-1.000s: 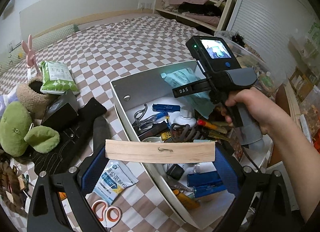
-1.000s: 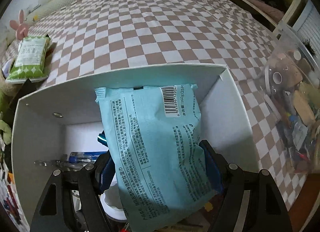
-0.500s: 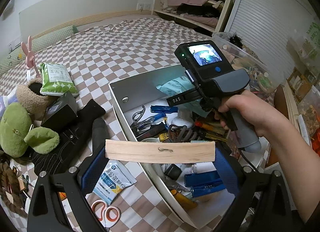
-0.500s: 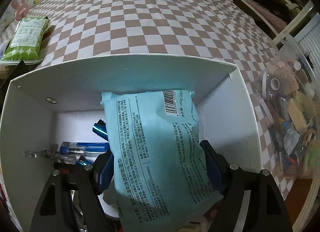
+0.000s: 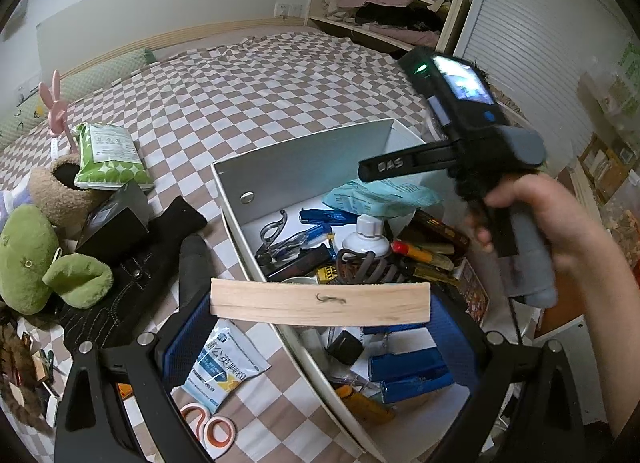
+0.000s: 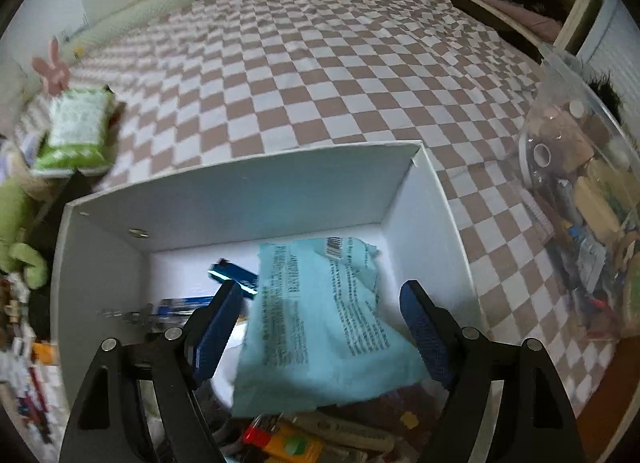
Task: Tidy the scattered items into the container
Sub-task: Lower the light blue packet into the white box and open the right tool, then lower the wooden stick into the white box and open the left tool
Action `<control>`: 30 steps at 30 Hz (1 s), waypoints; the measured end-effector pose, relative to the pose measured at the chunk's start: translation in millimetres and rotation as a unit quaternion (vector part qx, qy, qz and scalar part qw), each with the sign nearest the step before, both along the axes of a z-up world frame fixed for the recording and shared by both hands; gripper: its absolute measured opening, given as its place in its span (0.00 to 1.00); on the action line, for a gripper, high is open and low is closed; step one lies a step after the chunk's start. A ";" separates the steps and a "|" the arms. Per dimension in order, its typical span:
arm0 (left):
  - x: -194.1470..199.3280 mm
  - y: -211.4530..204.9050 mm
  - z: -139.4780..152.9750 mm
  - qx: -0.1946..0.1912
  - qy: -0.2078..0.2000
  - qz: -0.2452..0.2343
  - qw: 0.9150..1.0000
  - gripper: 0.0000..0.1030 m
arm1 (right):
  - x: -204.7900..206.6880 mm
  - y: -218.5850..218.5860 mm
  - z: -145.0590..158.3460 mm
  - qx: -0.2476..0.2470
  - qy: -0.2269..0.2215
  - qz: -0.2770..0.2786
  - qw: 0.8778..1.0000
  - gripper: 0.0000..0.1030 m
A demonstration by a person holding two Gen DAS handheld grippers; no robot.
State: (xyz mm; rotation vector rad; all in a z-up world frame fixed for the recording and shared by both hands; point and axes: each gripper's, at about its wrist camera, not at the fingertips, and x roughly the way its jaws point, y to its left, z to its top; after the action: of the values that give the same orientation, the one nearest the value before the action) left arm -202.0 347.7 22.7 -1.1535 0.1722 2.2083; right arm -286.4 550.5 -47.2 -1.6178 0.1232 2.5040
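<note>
Two tools hover over the white container (image 5: 304, 159): the left tool (image 5: 320, 303) clamps a wooden strip (image 5: 320, 303) crosswise above its near-left wall, while the right tool (image 6: 322, 327), jaws spread and empty, straddles the teal packet (image 6: 320, 327) lying inside, far end.

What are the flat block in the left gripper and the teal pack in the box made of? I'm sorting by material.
The flat block looks like bare, unvarnished wood: pale, with faint grain lines. The teal pack looks like soft printed plastic film: it crumples and carries a barcode. The box seems to be matte white card.
</note>
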 end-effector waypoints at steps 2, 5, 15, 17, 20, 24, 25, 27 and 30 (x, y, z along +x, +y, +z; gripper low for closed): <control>-0.7 5.1 -1.9 -0.001 0.000 -0.002 1.000 0.97 | 7.0 1.0 6.8 -0.012 0.007 0.000 1.000 0.79; -0.5 14.2 -5.9 -0.005 0.000 -0.007 1.000 0.97 | 20.0 0.4 19.0 -0.028 0.018 0.003 0.999 0.79; 9.1 54.6 -16.1 -0.015 0.010 -0.044 0.999 0.97 | 69.4 11.9 43.1 -0.048 0.048 -0.021 0.997 0.79; 12.0 63.4 -16.7 -0.017 0.013 -0.050 0.998 0.97 | 78.0 18.5 44.0 -0.050 0.048 -0.030 0.997 0.79; 14.5 75.8 -19.6 -0.019 0.010 -0.059 0.998 0.97 | 90.8 28.3 45.3 -0.053 0.048 -0.044 0.996 0.79; 13.8 89.1 -25.8 -0.017 -0.004 -0.062 0.998 0.97 | 105.4 39.7 47.1 -0.070 0.051 -0.058 0.995 0.79; 13.7 92.5 -27.4 -0.017 -0.008 -0.062 0.998 0.97 | 107.7 40.0 47.1 -0.072 0.051 -0.058 0.994 0.79; 13.3 99.1 -30.5 -0.016 -0.015 -0.063 0.998 0.97 | 111.9 39.1 46.6 -0.073 0.049 -0.055 0.995 0.79; 12.7 111.0 -35.0 -0.021 -0.018 -0.067 0.997 0.97 | 117.5 36.9 44.7 -0.069 0.044 -0.049 0.995 0.79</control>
State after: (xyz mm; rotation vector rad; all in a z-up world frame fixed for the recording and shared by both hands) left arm -189.3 458.8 -12.3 -1.1691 0.2729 2.0745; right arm -168.8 587.4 -2.5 -1.5099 0.3843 2.5414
